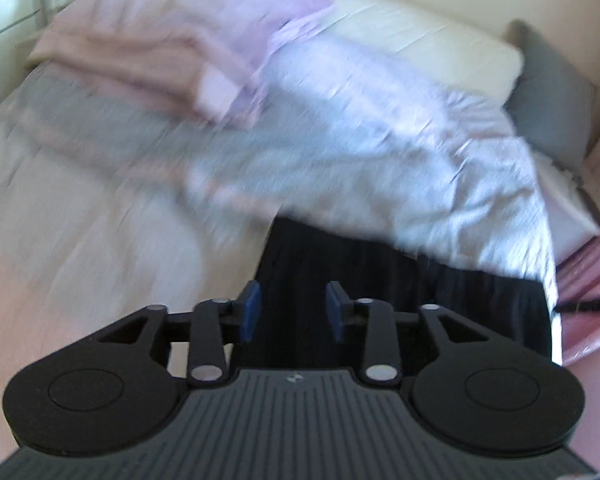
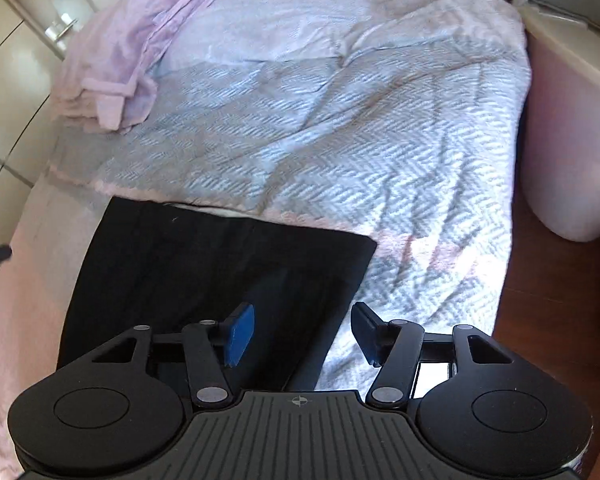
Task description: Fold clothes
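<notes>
A black garment lies flat and folded on the near part of the bed; in the blurred left wrist view the black garment shows beneath the gripper. My left gripper hovers over its left part, jaws apart, with nothing pressed between the blue pads. My right gripper hangs above the garment's right edge, jaws apart and holding nothing. Folded lilac and pink clothes are stacked at the far left of the bed; the same stack appears in the left wrist view.
A pale blue herringbone blanket covers most of the bed. White pillow and grey cushion lie at the head. A pink bed frame and wooden floor are on the right, cream drawers on the left.
</notes>
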A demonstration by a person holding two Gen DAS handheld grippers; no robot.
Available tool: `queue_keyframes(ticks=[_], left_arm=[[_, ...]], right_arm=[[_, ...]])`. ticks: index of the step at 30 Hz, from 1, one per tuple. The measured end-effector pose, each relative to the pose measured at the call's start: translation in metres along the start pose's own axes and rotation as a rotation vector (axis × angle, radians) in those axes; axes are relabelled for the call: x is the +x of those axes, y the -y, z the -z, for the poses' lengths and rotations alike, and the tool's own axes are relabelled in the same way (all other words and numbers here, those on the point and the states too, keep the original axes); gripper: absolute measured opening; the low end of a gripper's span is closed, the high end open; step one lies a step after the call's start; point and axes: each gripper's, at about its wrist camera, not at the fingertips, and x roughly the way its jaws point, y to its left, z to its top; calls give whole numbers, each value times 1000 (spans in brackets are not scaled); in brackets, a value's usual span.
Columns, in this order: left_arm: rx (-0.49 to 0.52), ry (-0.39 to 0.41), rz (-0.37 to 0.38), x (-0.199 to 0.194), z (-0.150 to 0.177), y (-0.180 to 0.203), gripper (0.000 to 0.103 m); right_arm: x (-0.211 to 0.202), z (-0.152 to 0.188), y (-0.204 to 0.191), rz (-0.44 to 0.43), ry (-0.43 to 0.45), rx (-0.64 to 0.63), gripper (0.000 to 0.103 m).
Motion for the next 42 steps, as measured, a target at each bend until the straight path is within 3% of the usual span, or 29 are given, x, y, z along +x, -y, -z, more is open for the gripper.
queue_keyframes(ticks=[4,7,9,11,15,16,18,20,24,27,30,32,33,34,36,40,42], left_arm=[[-207,-73,-160,-62,93,-59,39],[-347,-133,-315,-129,180,-97,49],[-418,-183,-404,-176,239,-115,50],[-465,-218,-450,-217,293,-121,58],[-441,-258,-438,-272,382,-100,66],[-411,-281,-430,-279,401,-91,66],[-291,-338,-419,-279,430,-69,66],[-184,-377,-418,-274,457,-56,66],[-77,-352,-408,-262,494,-53,66],[59,-336,-404,-250,503,-56,66],[77,-297,-375,-258,510,-66,66],[76,-275,-362,-267,515,-73,66],[73,-273,-363,-272,517,-77,66],[71,-271,-364,-277,519,-81,66],[77,-275,-371,-287,523,-88,66],[172,-350,-407,-286,535,-99,65],[207,-382,-397,-281,539,-106,55]], right_arm=[[13,9,-42,-76,-50,-139,58],[27,16,-97,-179,-98,-302,58],[36,27,-140,-259,-134,-420,58],[45,45,-186,-338,-180,-556,58],[57,106,-286,-488,-296,-889,59],[57,125,-311,-524,-323,-982,64],[56,170,-354,-599,-361,-1166,75],[56,215,-394,-670,-399,-1353,76],[68,300,-451,-702,-455,-1727,76],[75,353,-468,-707,-449,-2023,76],[83,387,-469,-681,-423,-2241,76],[92,401,-470,-677,-437,-2320,67],[96,405,-469,-673,-456,-2341,42],[99,408,-472,-658,-482,-2348,25],[93,408,-474,-653,-498,-2336,9],[82,386,-488,-657,-476,-2195,5],[79,380,-490,-655,-461,-2159,4]])
